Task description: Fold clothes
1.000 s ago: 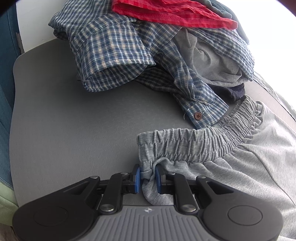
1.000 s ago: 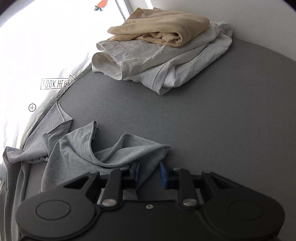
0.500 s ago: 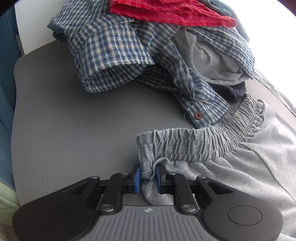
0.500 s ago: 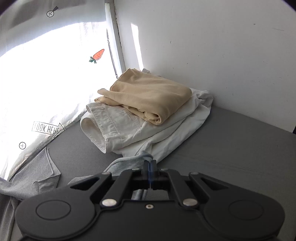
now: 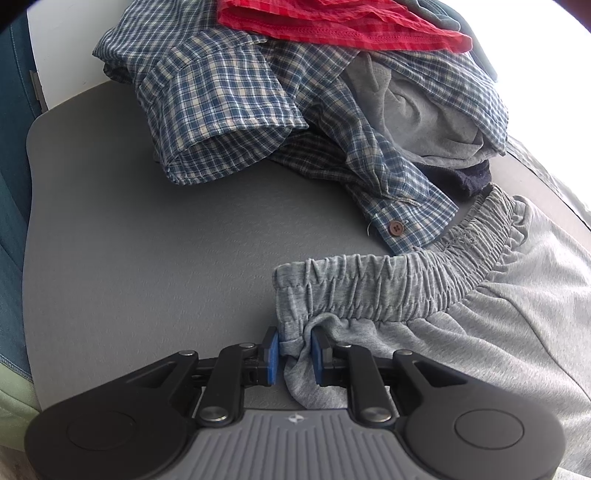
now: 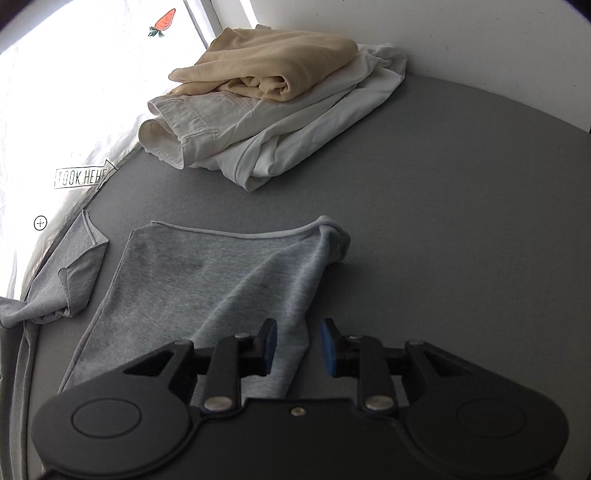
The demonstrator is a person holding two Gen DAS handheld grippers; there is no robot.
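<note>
Grey sweatpants lie on the grey table. In the left wrist view their elastic waistband (image 5: 388,284) runs across the middle. My left gripper (image 5: 294,349) is shut on the fabric just below the waistband's left corner. In the right wrist view one grey pant leg (image 6: 221,273) lies spread flat with its hem away from me. The other leg (image 6: 70,273) lies bunched at the left. My right gripper (image 6: 297,347) is open just above the spread leg, holding nothing.
An unfolded pile with a blue plaid shirt (image 5: 229,96) and a red garment (image 5: 332,22) lies behind the waistband. A folded stack, tan garment (image 6: 266,62) on white ones (image 6: 258,140), sits at the far edge by the wall. A white curtain (image 6: 55,110) hangs left.
My right gripper shut on the pant leg, lifted and carried it away from me, then laid it flat and opened. My left gripper kept its hold at the waistband.
</note>
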